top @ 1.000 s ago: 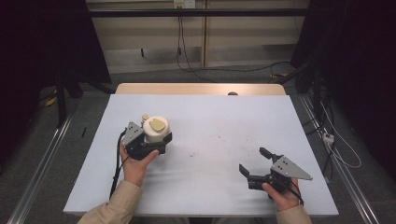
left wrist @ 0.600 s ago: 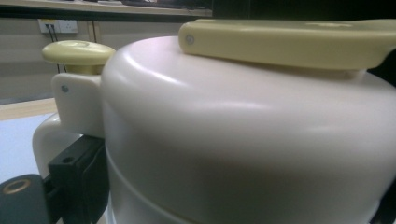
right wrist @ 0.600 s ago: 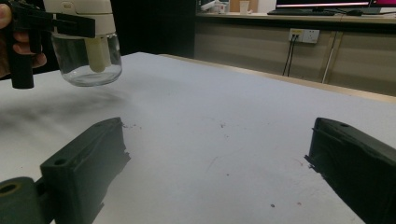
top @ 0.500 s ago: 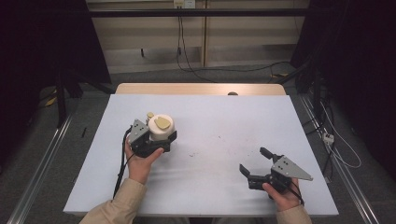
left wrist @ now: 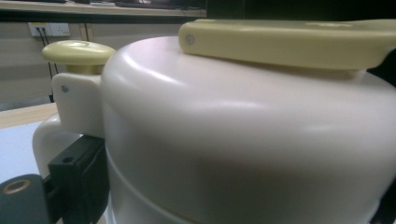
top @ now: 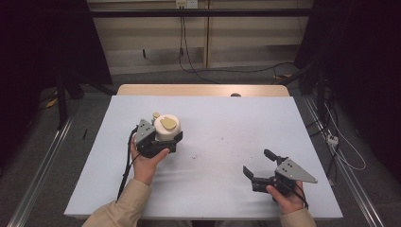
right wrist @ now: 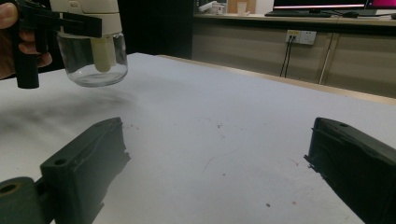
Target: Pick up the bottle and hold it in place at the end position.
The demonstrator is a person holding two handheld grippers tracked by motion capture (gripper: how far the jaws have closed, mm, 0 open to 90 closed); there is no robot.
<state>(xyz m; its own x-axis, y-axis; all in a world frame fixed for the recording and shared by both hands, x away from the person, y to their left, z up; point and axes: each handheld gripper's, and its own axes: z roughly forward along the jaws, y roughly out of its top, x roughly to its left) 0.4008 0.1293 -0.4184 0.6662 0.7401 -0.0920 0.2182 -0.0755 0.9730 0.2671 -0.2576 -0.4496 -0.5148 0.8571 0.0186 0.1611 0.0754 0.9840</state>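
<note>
A person's left gripper (top: pixel 158 142) is clamped around the cream upper body of a chopper jar (top: pixel 165 127), holding it lifted clear of the table (top: pixel 222 123); in the right gripper view the jar's clear glass bowl (right wrist: pixel 93 58) hangs above the white surface, casting a soft shadow below it. In the left gripper view the jar sits pressed between the jaws, right in front of the camera, its pale yellow lid handle (left wrist: pixel 289 44) on top and a yellow knob (left wrist: pixel 78 52) to one side. The right gripper (top: pixel 261 171) rests low near the table's front edge, well apart from the jar, its jaws spread wide with nothing between them. The step in hand appears to be carrying the jar across the table. The next move likely calls for a level, steady hold until the glass base meets the surface, or for the idle gripper to come in and work the lid.
</note>
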